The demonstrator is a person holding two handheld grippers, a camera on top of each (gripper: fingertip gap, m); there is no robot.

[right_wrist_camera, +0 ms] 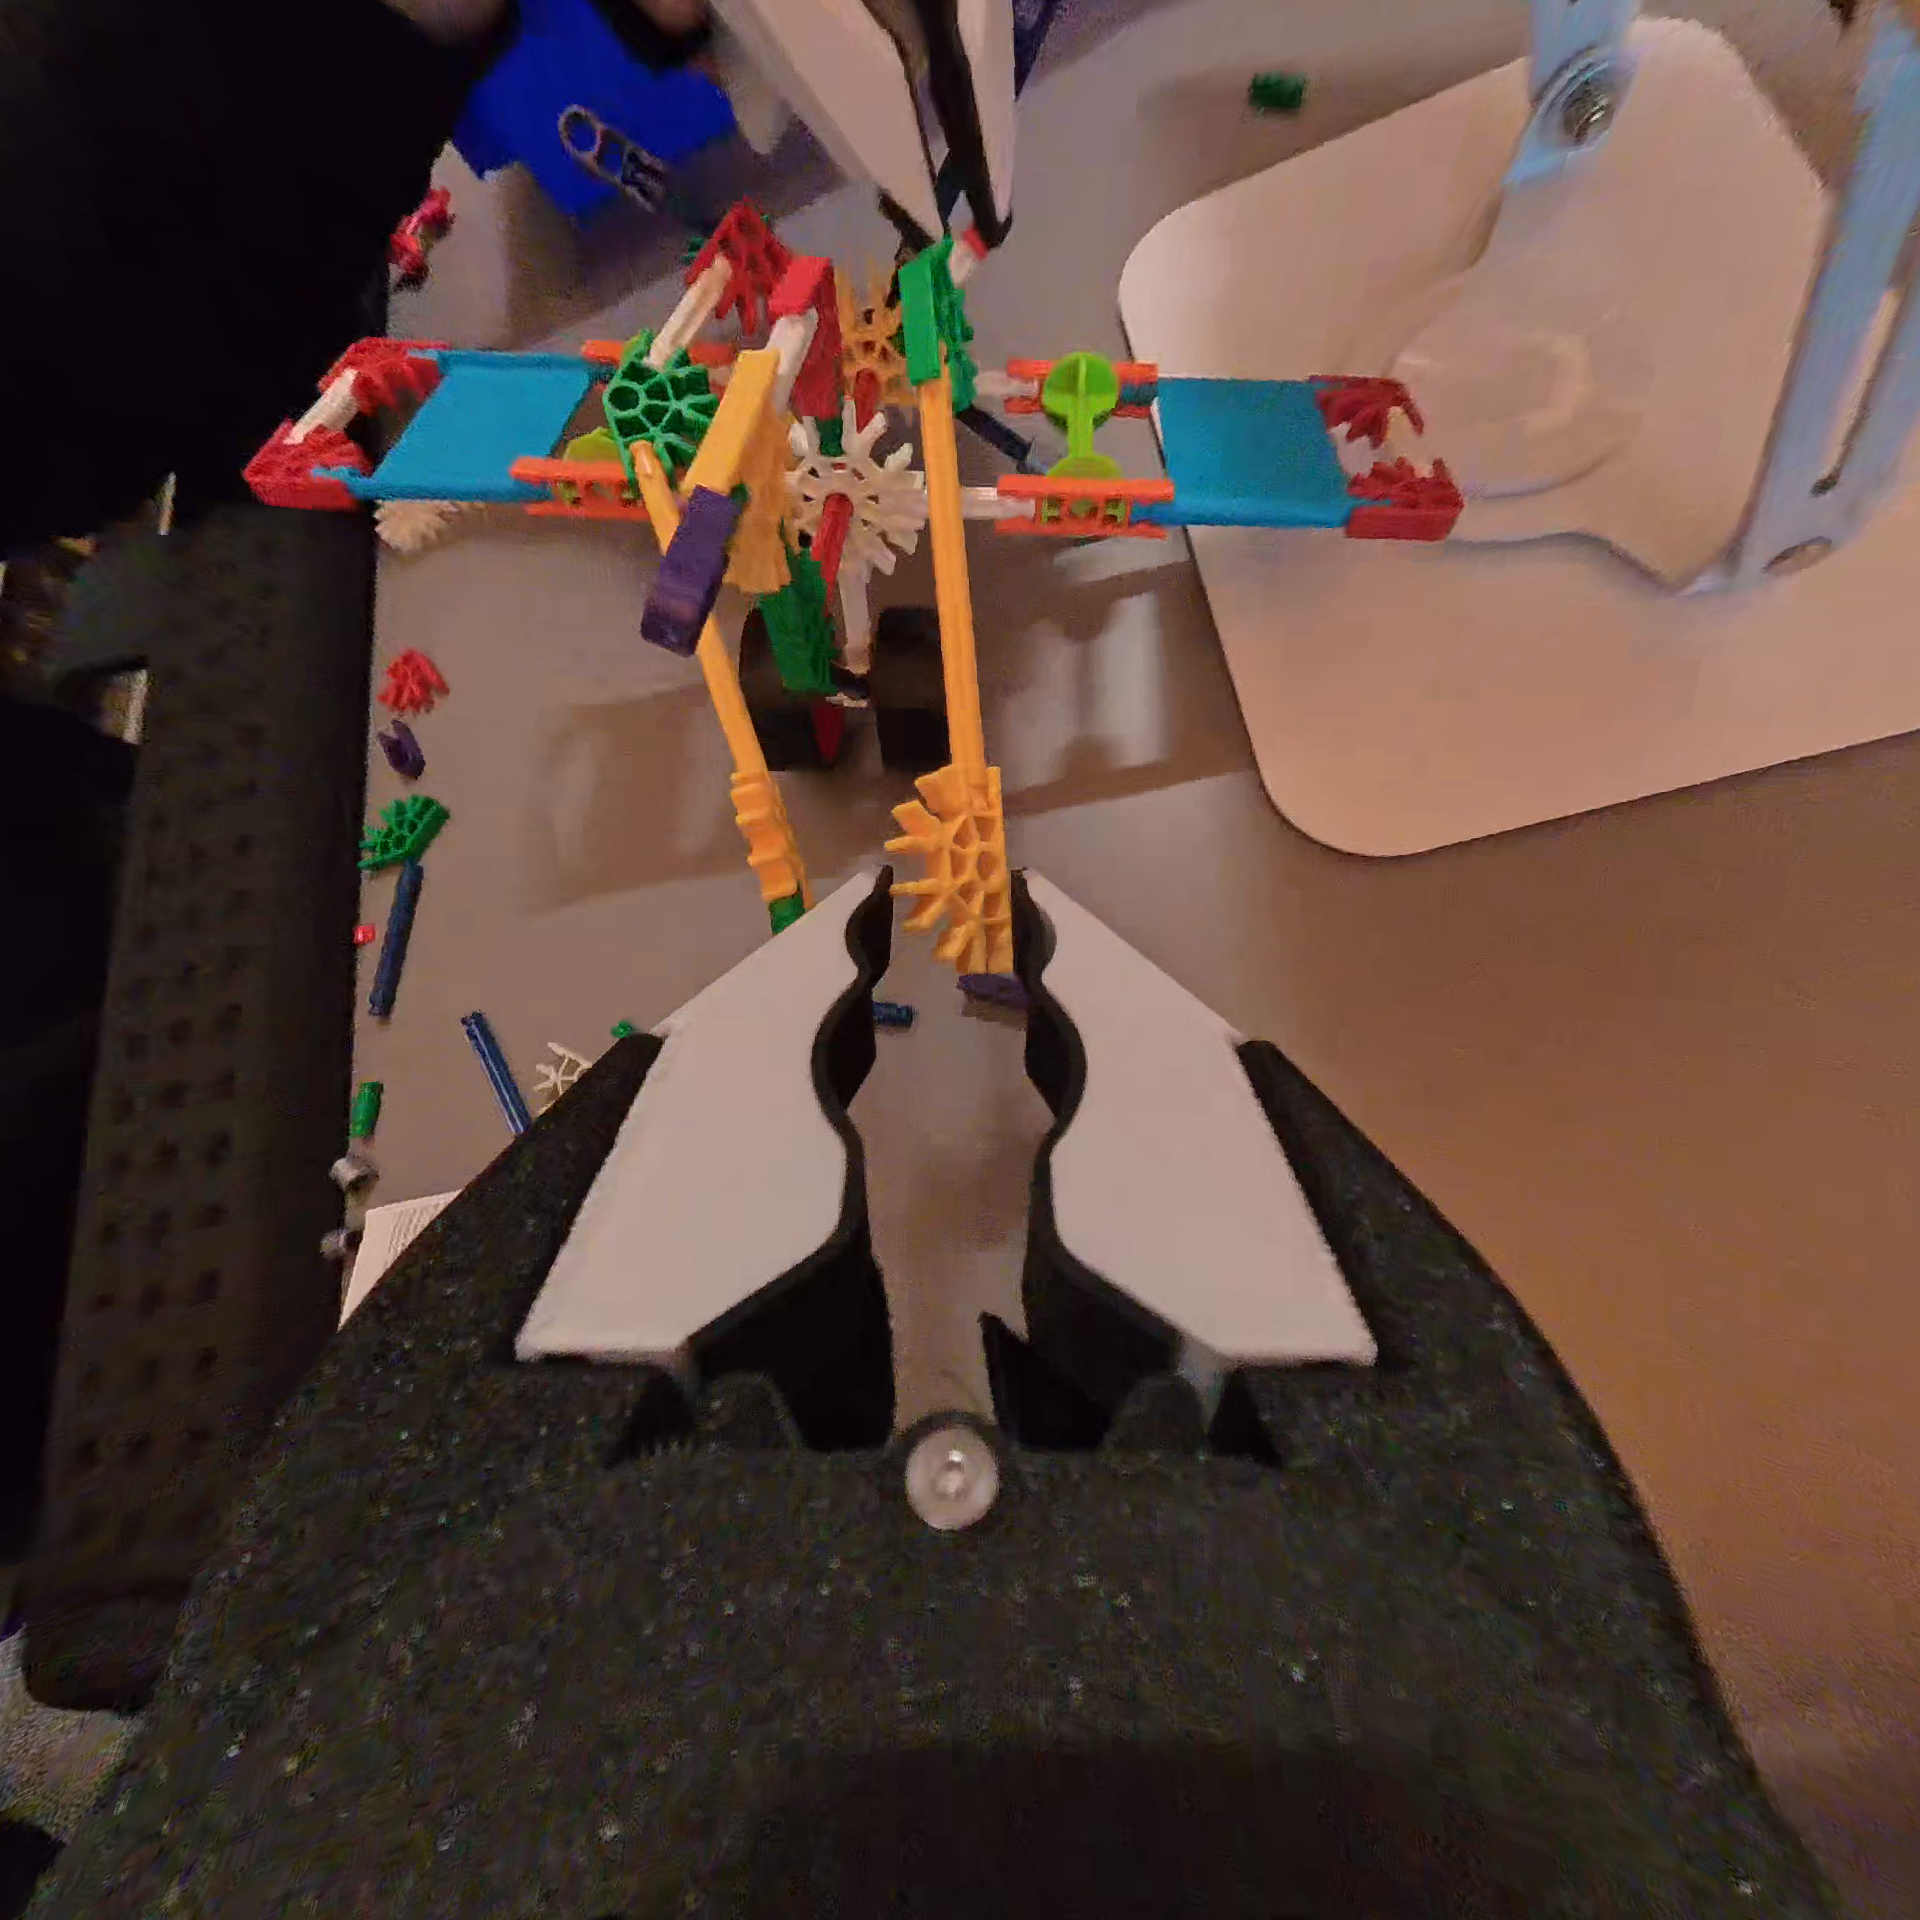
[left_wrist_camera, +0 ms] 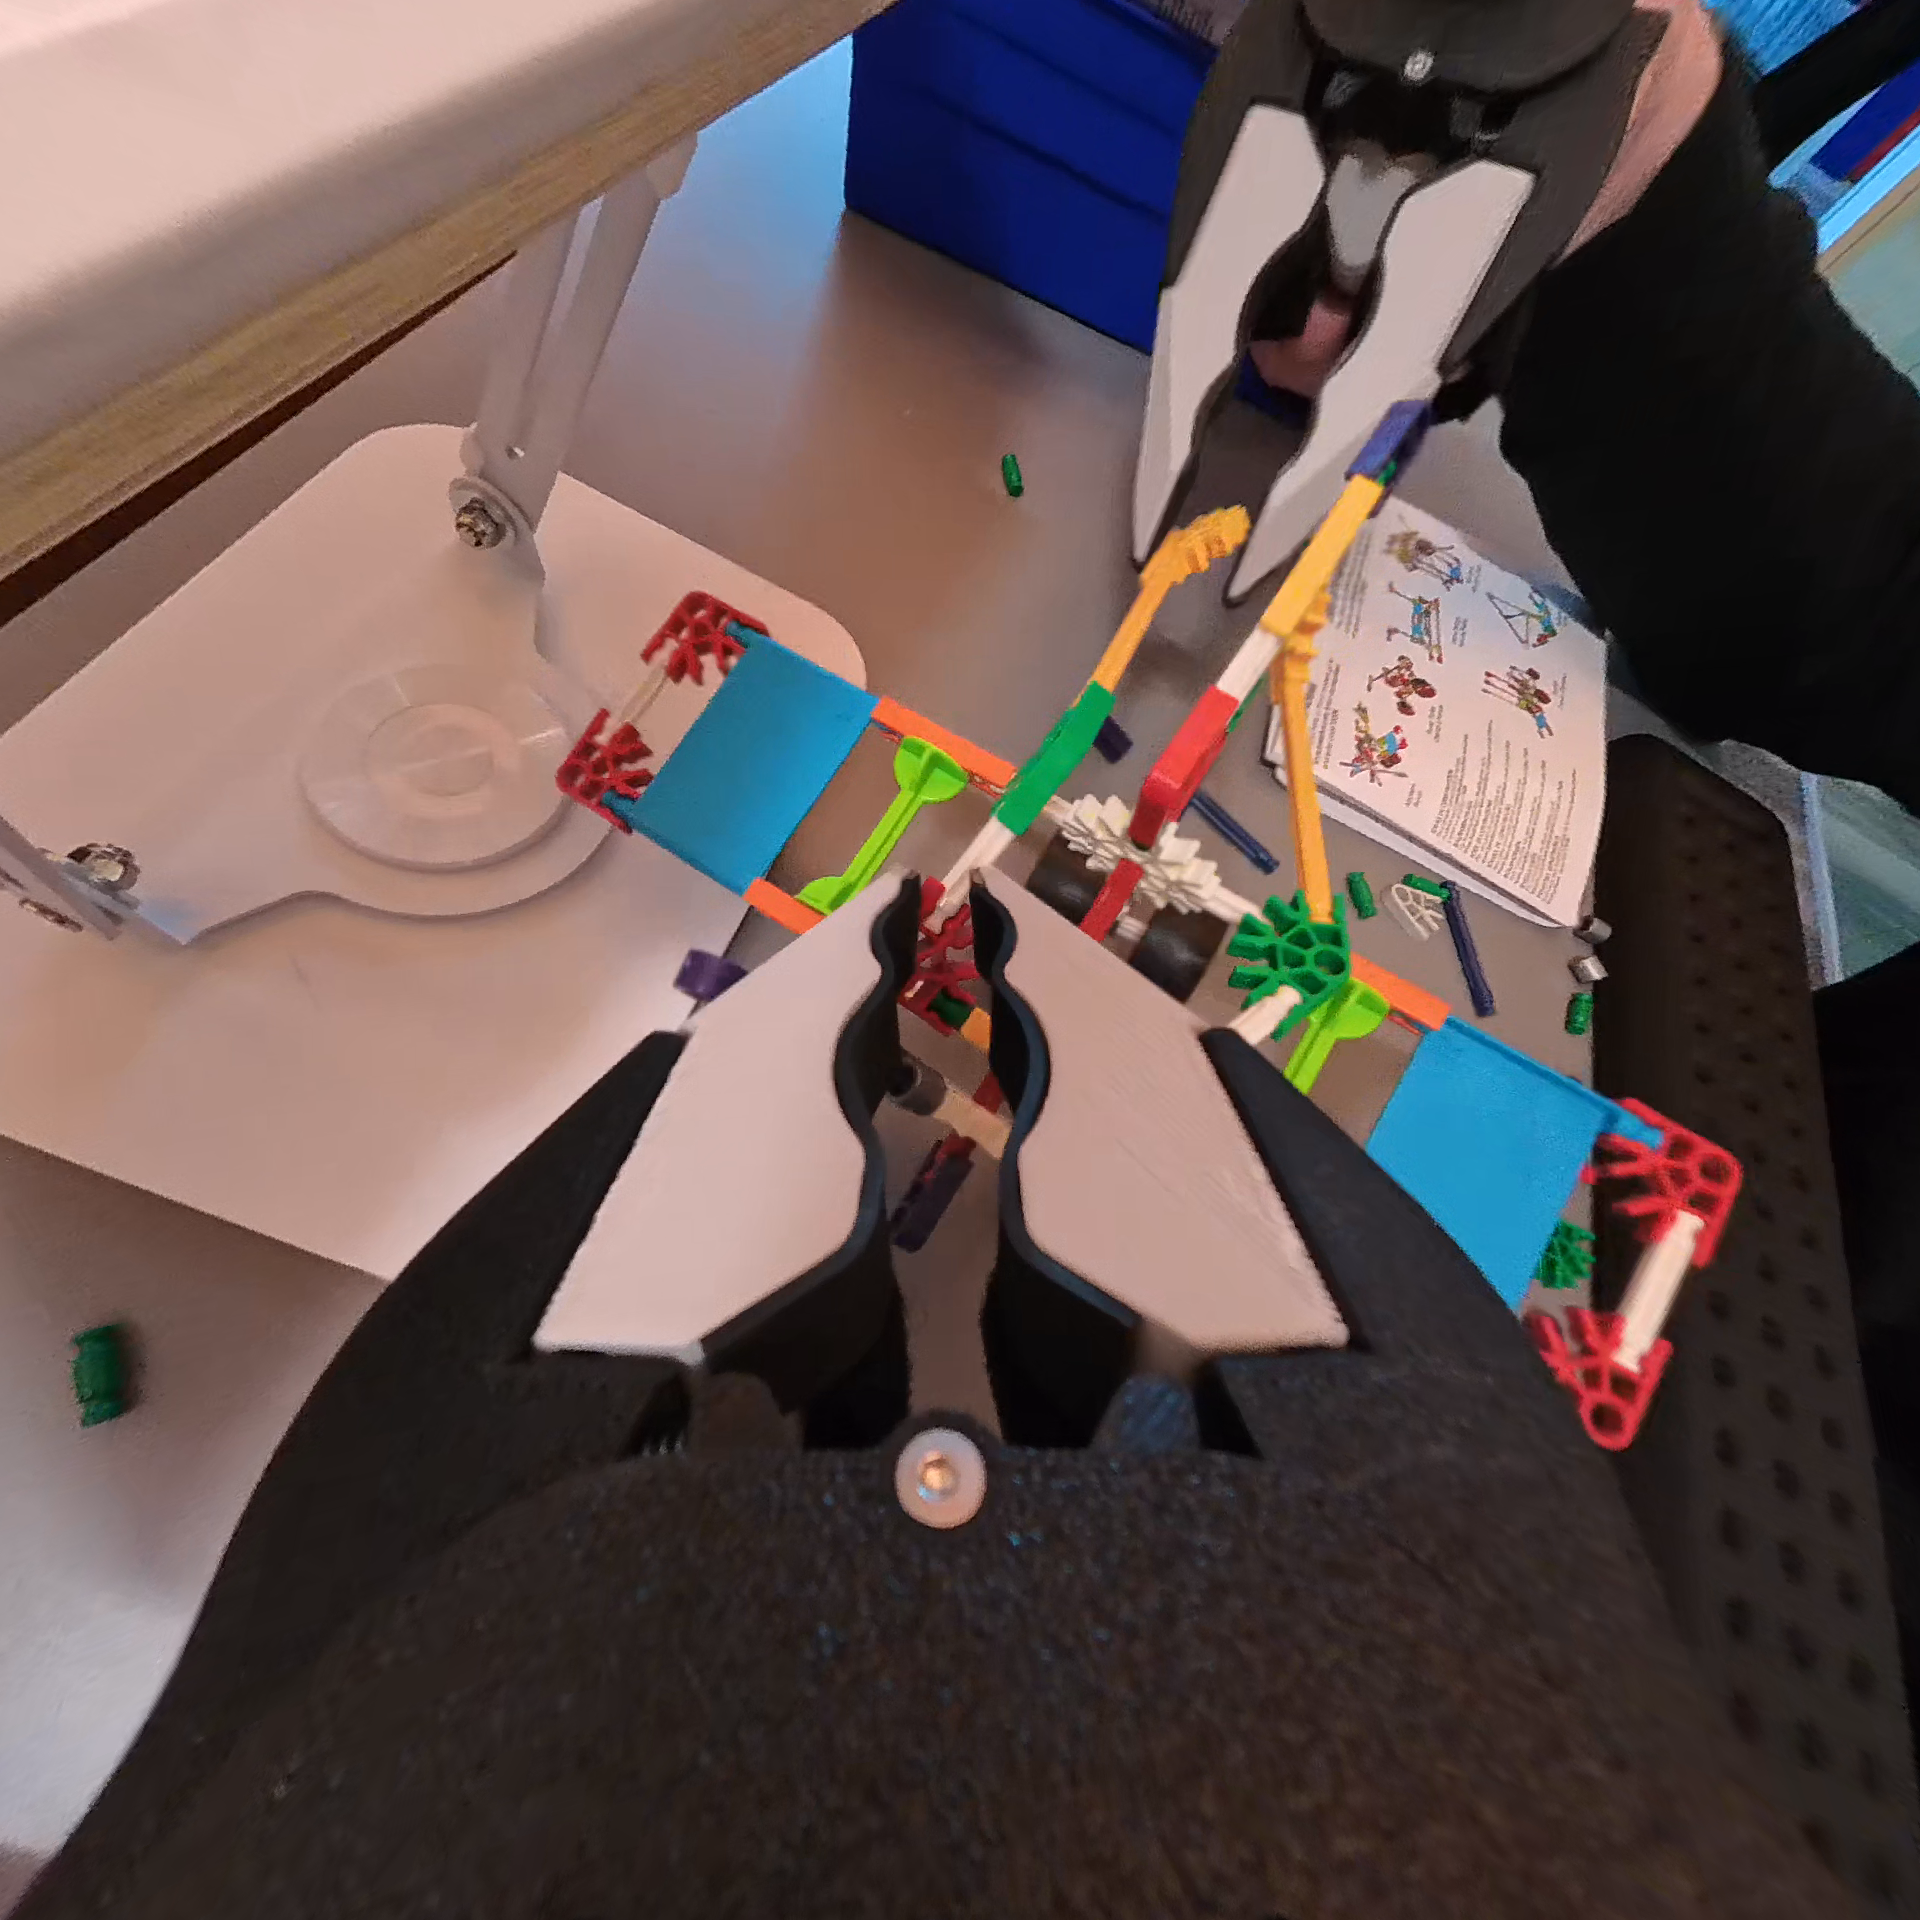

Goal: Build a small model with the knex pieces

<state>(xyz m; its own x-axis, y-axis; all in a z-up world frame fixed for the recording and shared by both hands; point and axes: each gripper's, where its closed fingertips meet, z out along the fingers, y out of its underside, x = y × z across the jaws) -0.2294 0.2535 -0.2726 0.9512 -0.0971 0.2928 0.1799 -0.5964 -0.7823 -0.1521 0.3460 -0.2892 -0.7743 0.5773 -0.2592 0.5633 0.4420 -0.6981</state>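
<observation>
left gripper (left_wrist_camera: 945,894) nipping rod-and-connector model (left_wrist_camera: 1132,831) at red connector, right gripper (right_wrist_camera: 951,899) parted around yellow fan connector (right_wrist_camera: 956,873), instruction booklet (left_wrist_camera: 1455,717) at 2 o'clock, left view only

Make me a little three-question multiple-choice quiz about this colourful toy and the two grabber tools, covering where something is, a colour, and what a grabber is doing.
1. Where is the instruction sheet?
A. Flat on the table beside the toy model
B. Inside the blue bin
C. Between the left gripper's fingers

2. What colour are the model's two flat panels?
A. Yellow
B. Light blue
C. Purple

3. How does the right gripper stand?
A. Pressed flat on the table
B. Open around a yellow connector
C. Clamped on a green peg

Answers: 1 A, it lies flat past the model; 2 B, both panels are light blue; 3 B, gaps show beside the connector.
</observation>
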